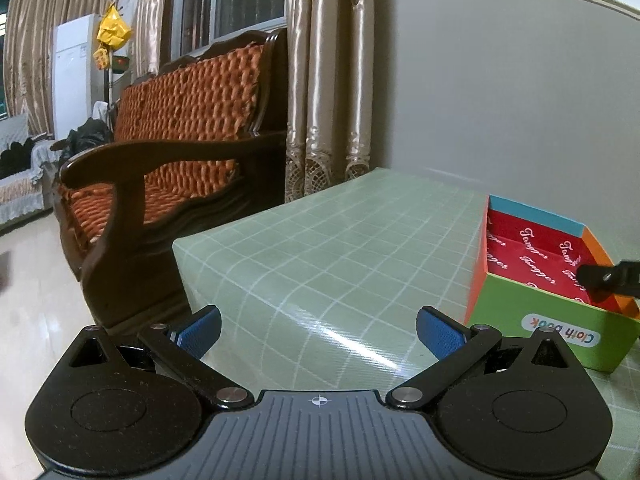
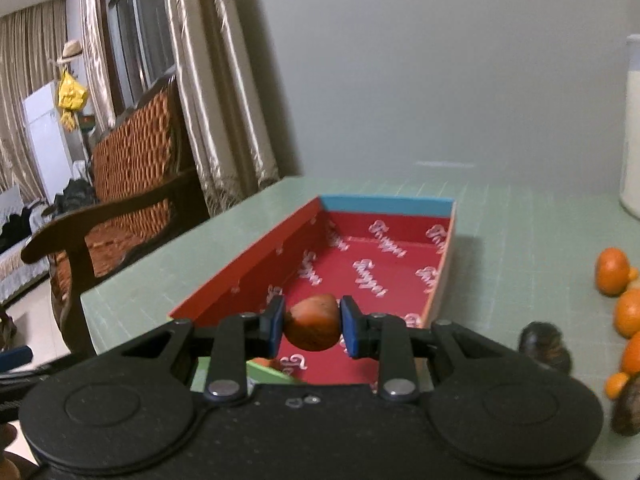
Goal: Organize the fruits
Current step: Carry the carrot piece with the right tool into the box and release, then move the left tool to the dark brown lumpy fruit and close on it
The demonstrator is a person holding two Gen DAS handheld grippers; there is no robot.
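Note:
My right gripper is shut on an orange-red fruit and holds it over the near end of an open box with a red printed lining. The same box shows at the right of the left wrist view, green outside with "Cloth book" on it. A black part of the right gripper reaches over its rim there. My left gripper is open and empty above the green gridded table. Several oranges and dark fruits lie on the table right of the box.
A wooden armchair with orange cushions stands just left of the table's edge. Curtains hang behind it. A grey wall bounds the table at the back. A tall white container stands at the far right of the table.

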